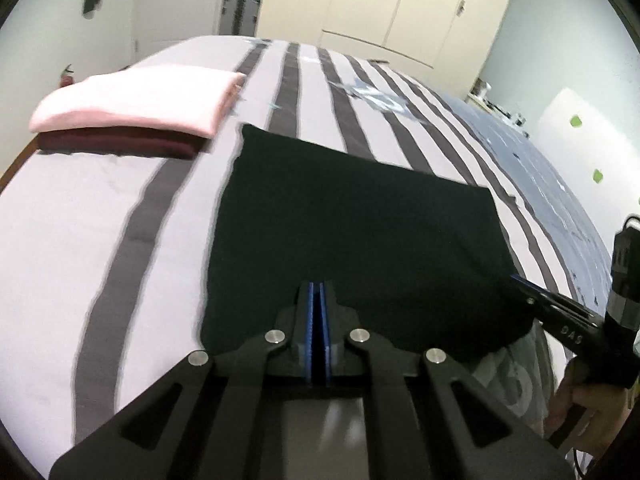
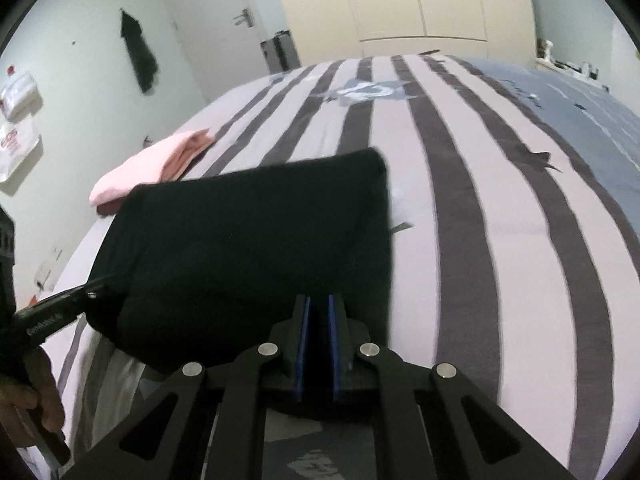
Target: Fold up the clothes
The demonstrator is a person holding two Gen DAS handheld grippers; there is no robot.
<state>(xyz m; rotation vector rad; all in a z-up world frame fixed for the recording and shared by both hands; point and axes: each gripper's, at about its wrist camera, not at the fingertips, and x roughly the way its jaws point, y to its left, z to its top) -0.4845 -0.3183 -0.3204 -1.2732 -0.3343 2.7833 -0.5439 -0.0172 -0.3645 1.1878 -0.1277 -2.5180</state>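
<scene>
Left wrist view shows the black garment (image 1: 352,240), soft, light and limp, lying folded flat on the striped bed (image 1: 100,216), its near edge pinched at both corners by the nearly closed left gripper (image 1: 318,292) and right gripper (image 2: 318,306), sensible holds against sagging.

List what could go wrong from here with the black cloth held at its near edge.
1. The left tool and right tool pinch only the near edge of the folded black garment; layers may slip apart.
2. Swinging it left could knock the folded pink garment stacked on the maroon one.
</scene>
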